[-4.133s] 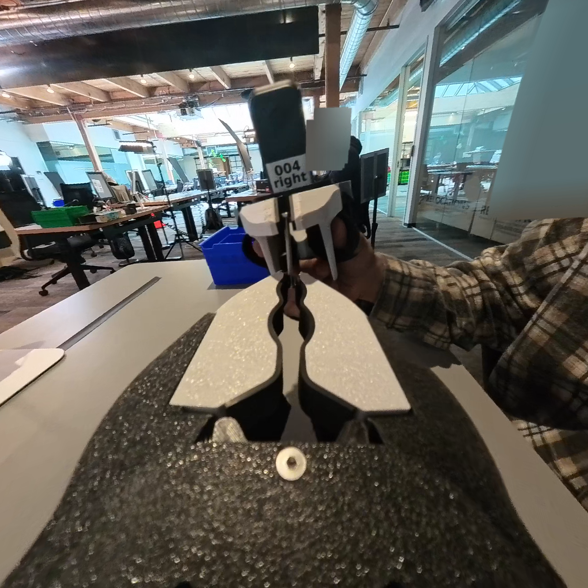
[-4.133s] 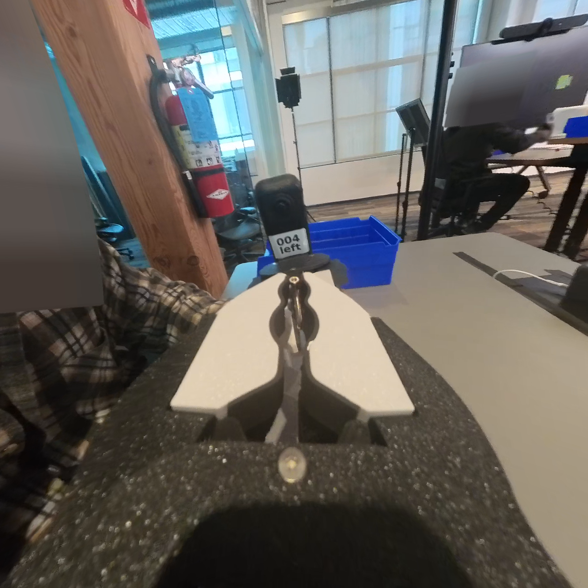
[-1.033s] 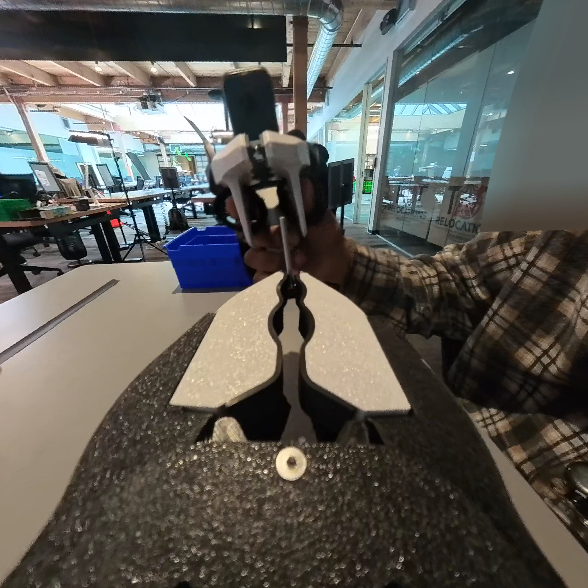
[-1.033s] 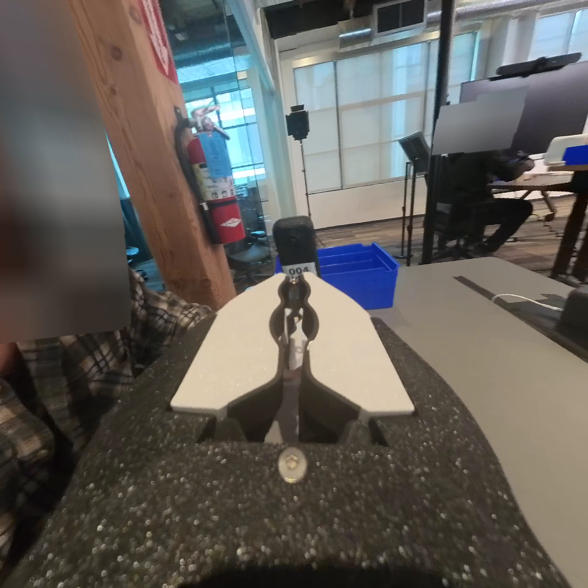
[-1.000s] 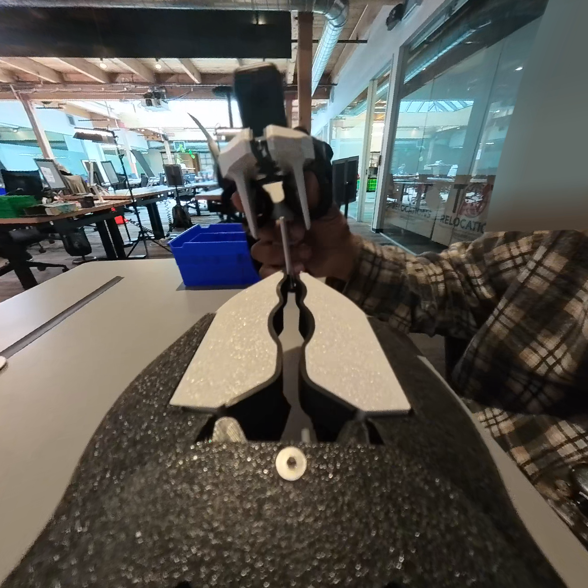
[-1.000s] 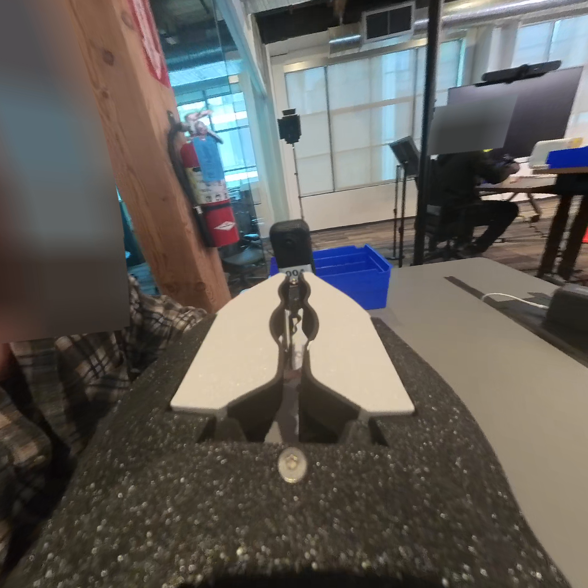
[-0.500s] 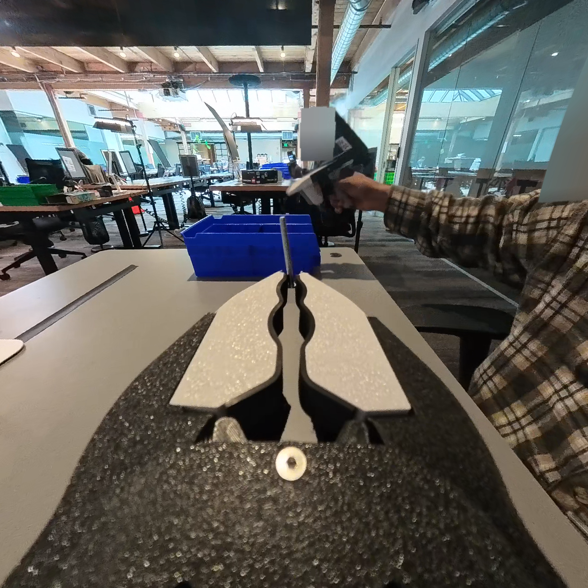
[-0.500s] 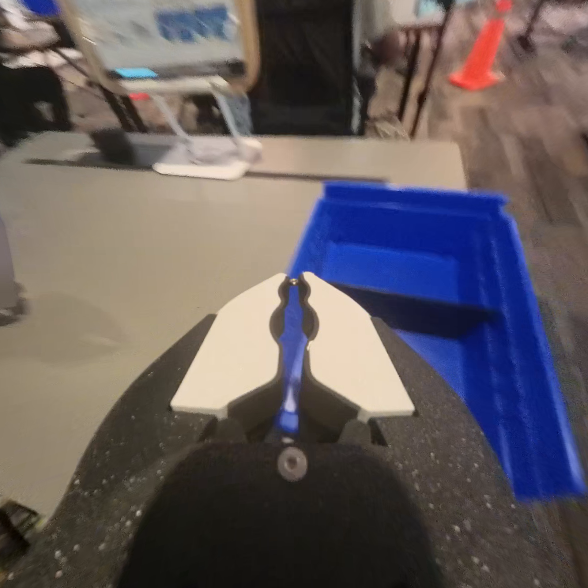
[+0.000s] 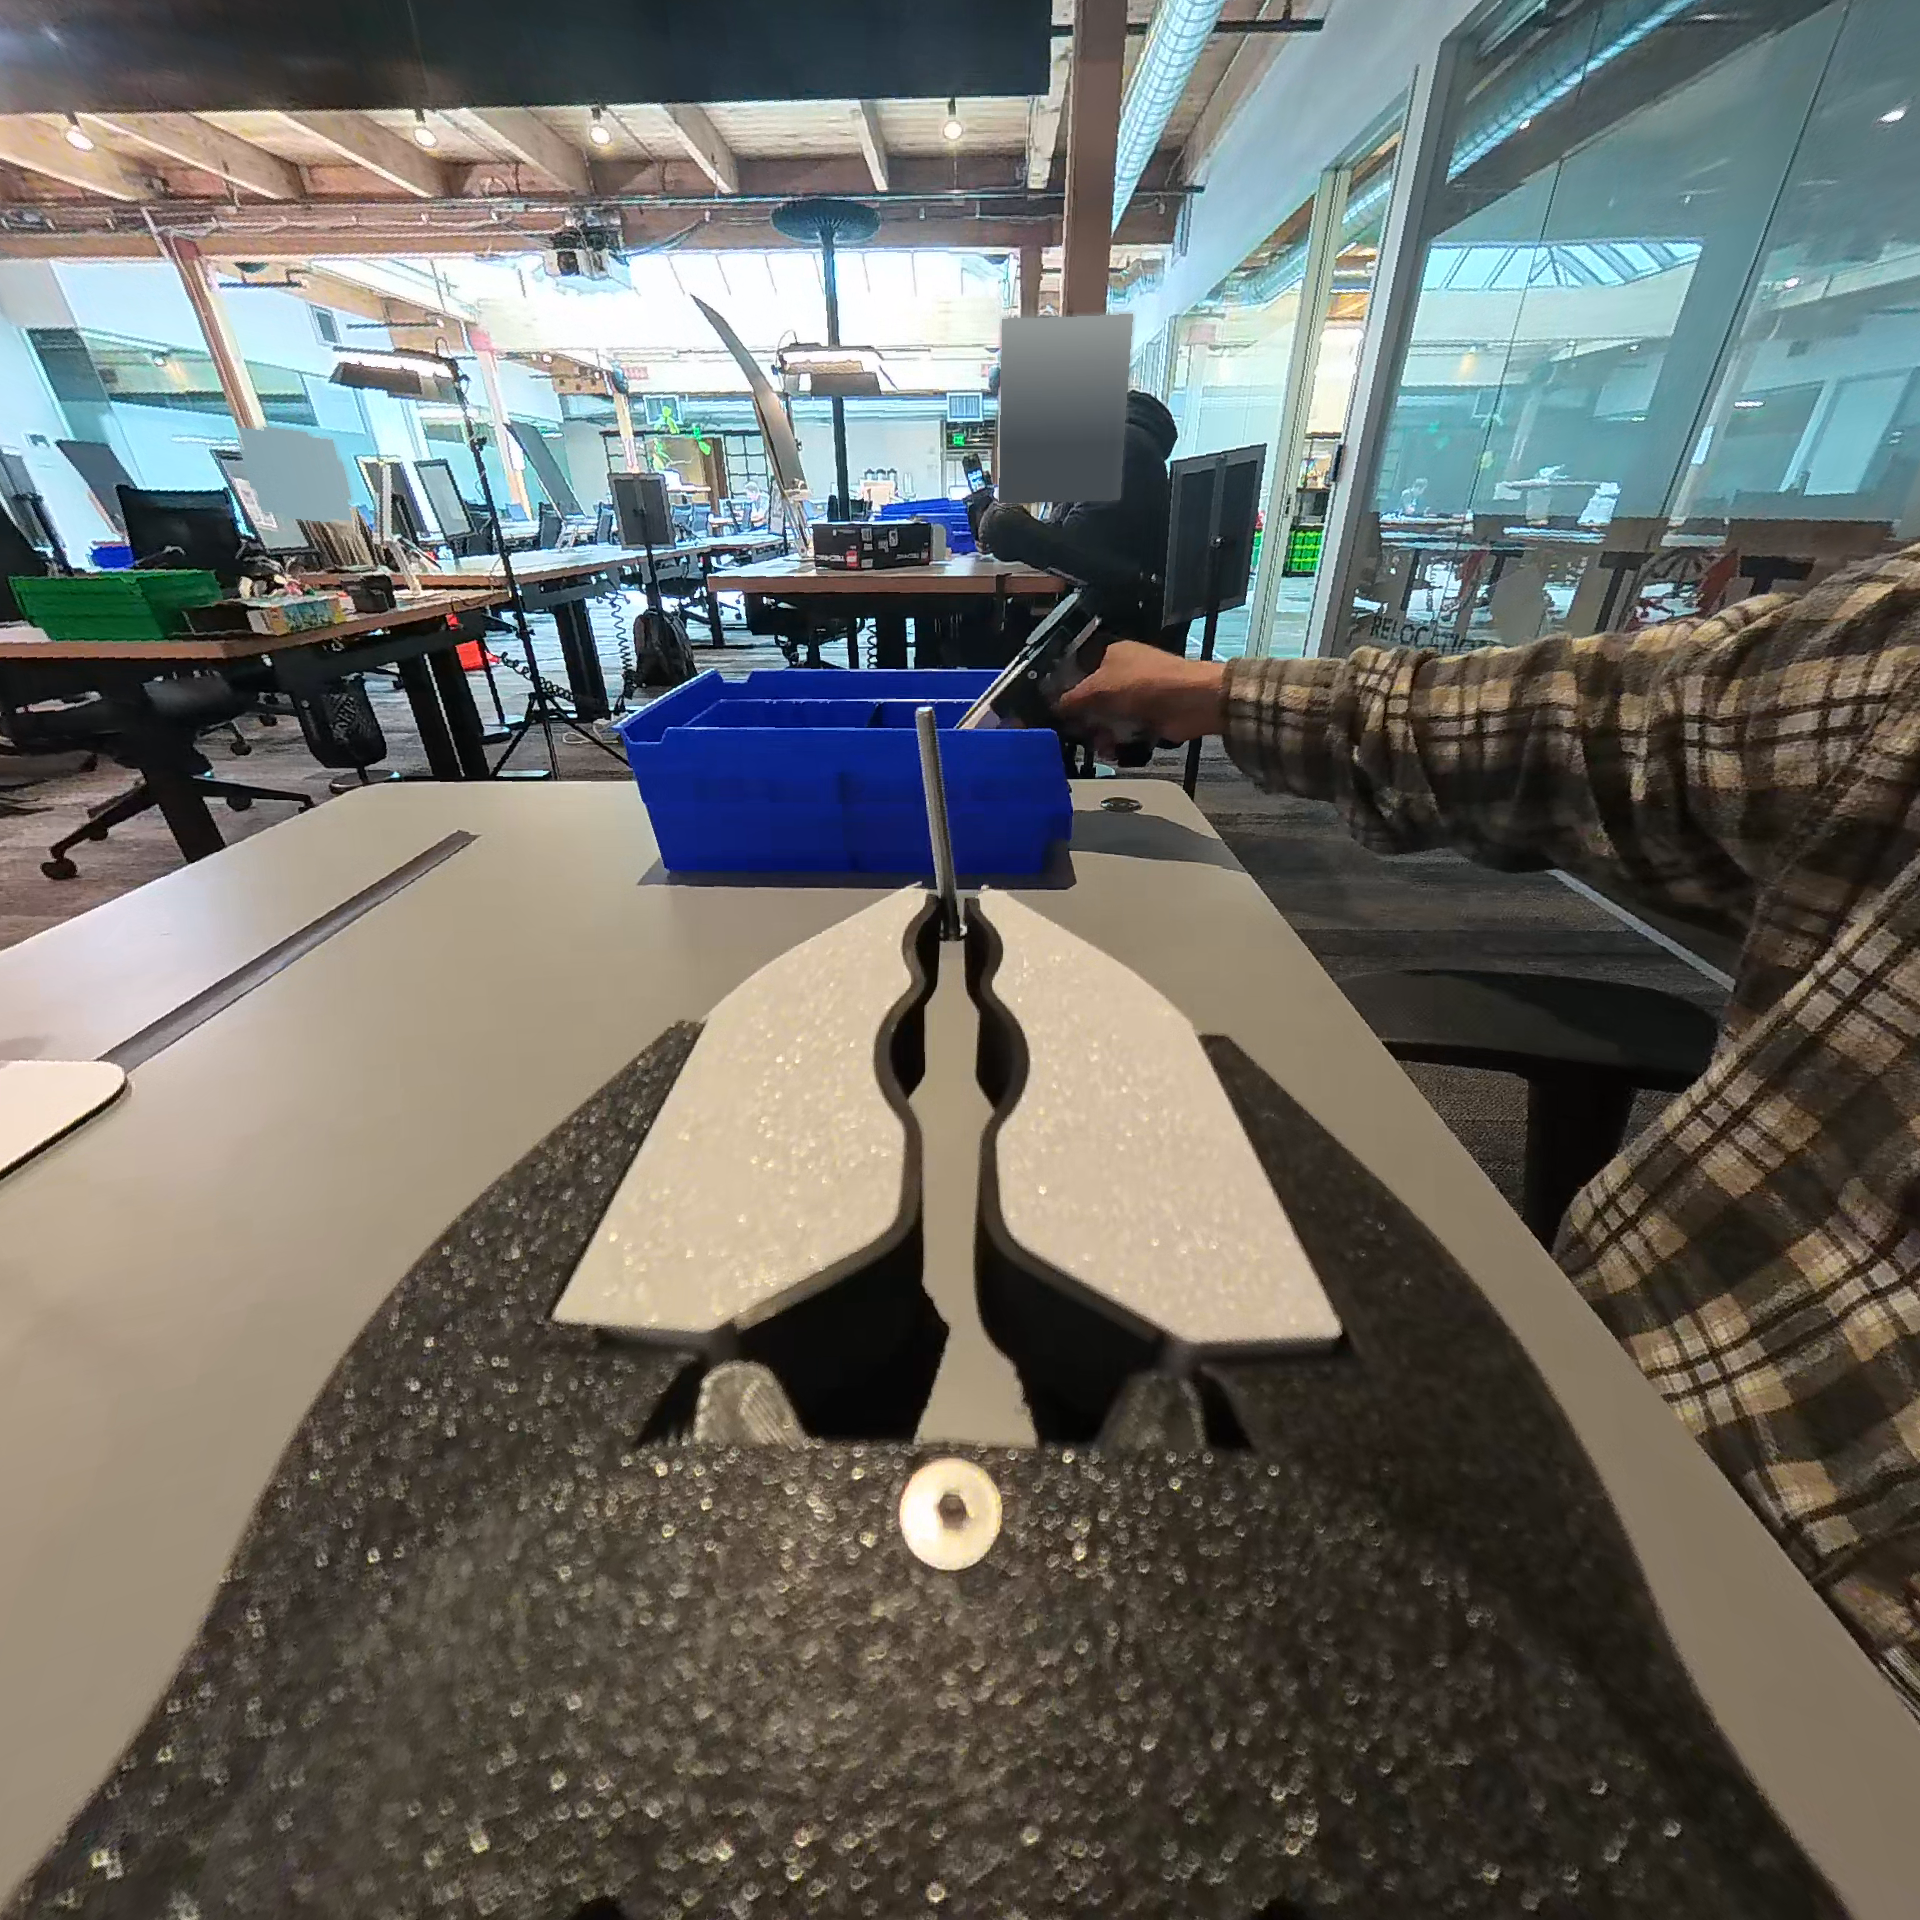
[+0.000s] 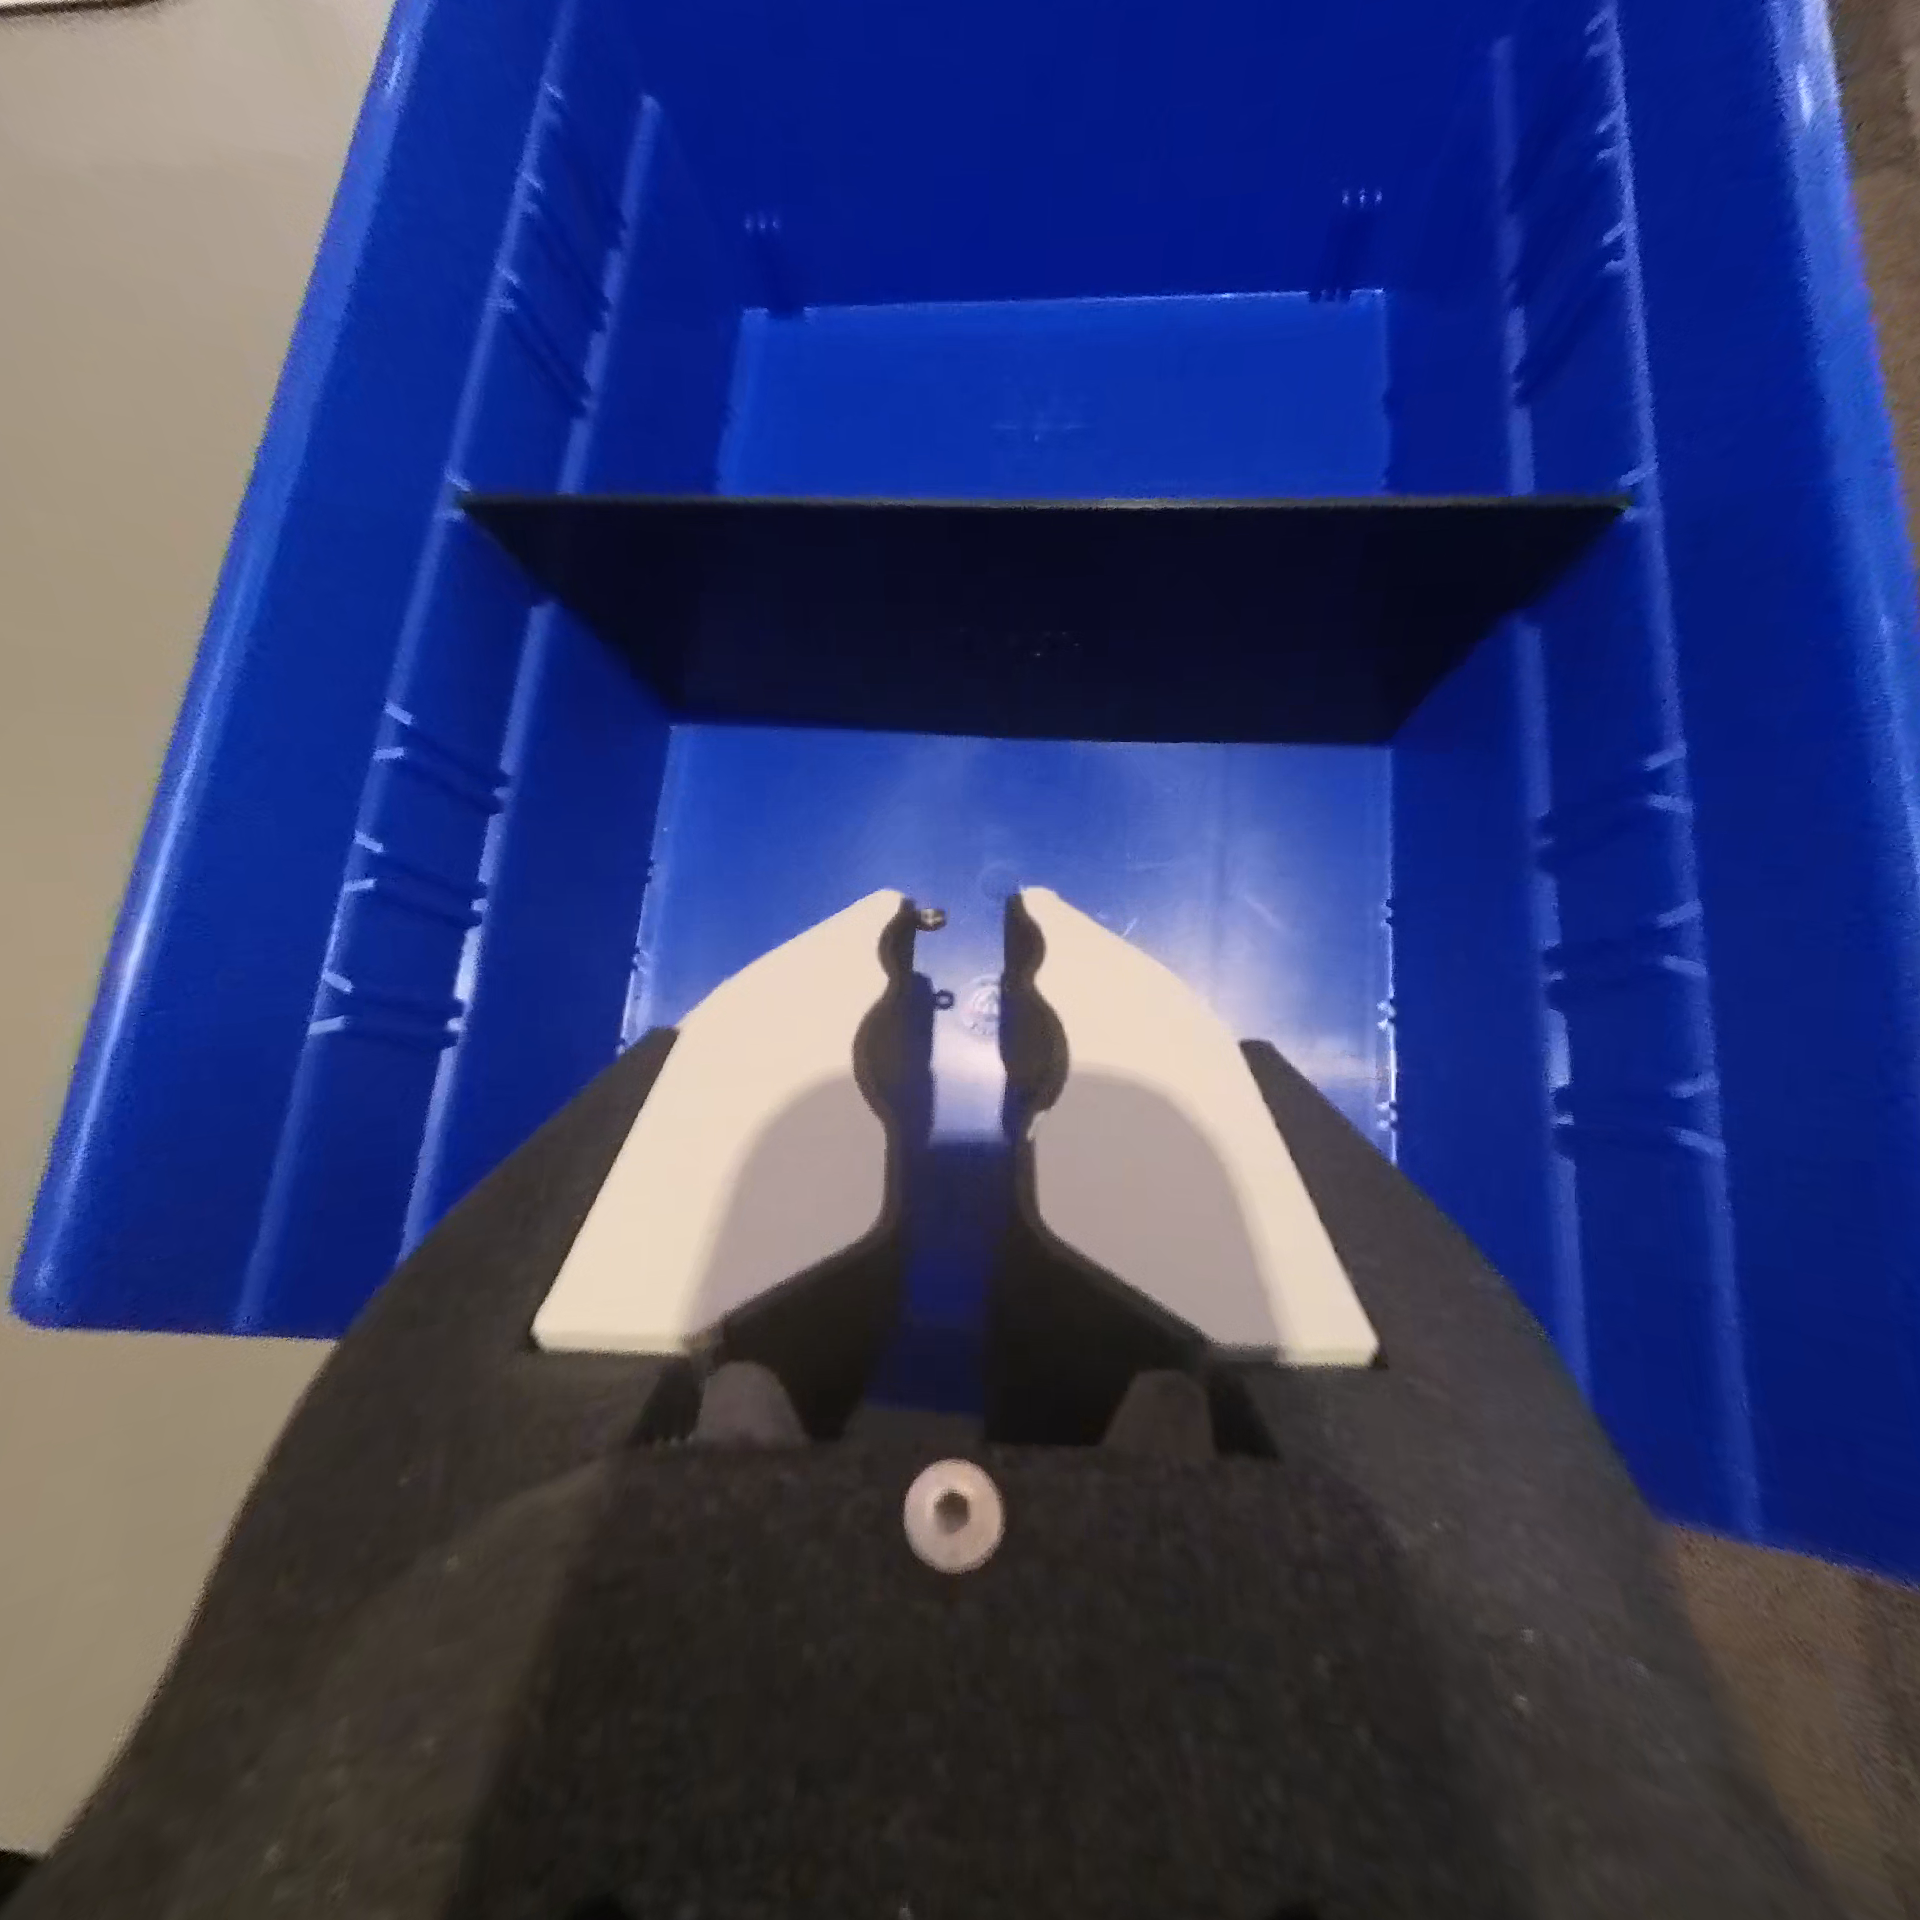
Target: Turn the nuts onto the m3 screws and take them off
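My left gripper is shut on a thin metal m3 screw, which stands upright out of the fingertips with a bare shank. My right gripper is open and points down into the near compartment of a blue bin. A tiny nut sits right at its left fingertip; I cannot tell whether it touches the fingertip. Another small ring-like piece lies just below it. In the left wrist view the right gripper is over the bin, held by a hand.
A black divider splits the bin into two compartments. The bin stands at the far edge of the grey table. A white pad lies at the left. A plaid sleeve reaches across the right side. Left tips to right tips: about 50 cm.
The right gripper has left the screw, swung over the blue bin and opened. The left gripper still holds the screw upright, tilted slightly lower towards the table.
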A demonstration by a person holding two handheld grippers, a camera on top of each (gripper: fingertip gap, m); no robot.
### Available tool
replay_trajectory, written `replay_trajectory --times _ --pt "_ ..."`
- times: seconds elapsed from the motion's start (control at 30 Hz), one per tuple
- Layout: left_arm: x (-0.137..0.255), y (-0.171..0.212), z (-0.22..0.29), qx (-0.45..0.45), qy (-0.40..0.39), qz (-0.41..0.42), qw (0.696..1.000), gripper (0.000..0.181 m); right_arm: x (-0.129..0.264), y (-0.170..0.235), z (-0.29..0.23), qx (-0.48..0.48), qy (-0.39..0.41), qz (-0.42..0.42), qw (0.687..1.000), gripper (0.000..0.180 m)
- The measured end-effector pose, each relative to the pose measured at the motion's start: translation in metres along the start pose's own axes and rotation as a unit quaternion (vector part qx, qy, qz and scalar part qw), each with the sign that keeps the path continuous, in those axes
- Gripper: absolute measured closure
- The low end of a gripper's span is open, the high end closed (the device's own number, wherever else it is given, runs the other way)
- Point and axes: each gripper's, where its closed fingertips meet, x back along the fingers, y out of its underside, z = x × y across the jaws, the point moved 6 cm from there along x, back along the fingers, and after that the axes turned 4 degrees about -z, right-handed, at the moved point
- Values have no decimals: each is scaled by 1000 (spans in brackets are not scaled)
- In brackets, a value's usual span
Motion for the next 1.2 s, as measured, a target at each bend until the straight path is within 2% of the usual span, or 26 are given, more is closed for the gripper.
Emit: replay_trajectory --times 0.4,0.53,0.63,0.7,0.77,0.83,0.9,0.97,1.07,1.2 --pt "0 -3 3 -4 0 3 1000 177 16 0 1 8 -4 -4 1000 149" --pt "0 -3 2 -6 -3 3 1000 177 47 -23 -17 -5 -22 82 996 150" --pt "-1 -1 1 -3 -5 2 1000 177 84 -54 -72 42 -70 196 977 150" --pt "-2 0 0 0 -3 0 1000 177 96 -68 -132 93 -149 242 954 151" --pt "-3 0 1 0 -2 -1 1000 177 96 -75 -203 139 -268 259 917 152" --pt "-3 0 1 0 -2 -2 1000 177 92 -77 -271 166 -385 271 867 153" --pt "-3 0 2 0 -1 -3 1000 177 81 -77 -327 195 -450 279 825 155" --pt "-3 0 3 -2 0 -3 1000 177 67 -77 -374 229 -488 277 795 156" --pt "-1 -2 4 -4 0 0 1000 177 49 -75 -421 266 -517 256 773 156" --pt "0 -5 4 -6 2 4 1000 177 35 -76 -447 294 -511 243 770 160"
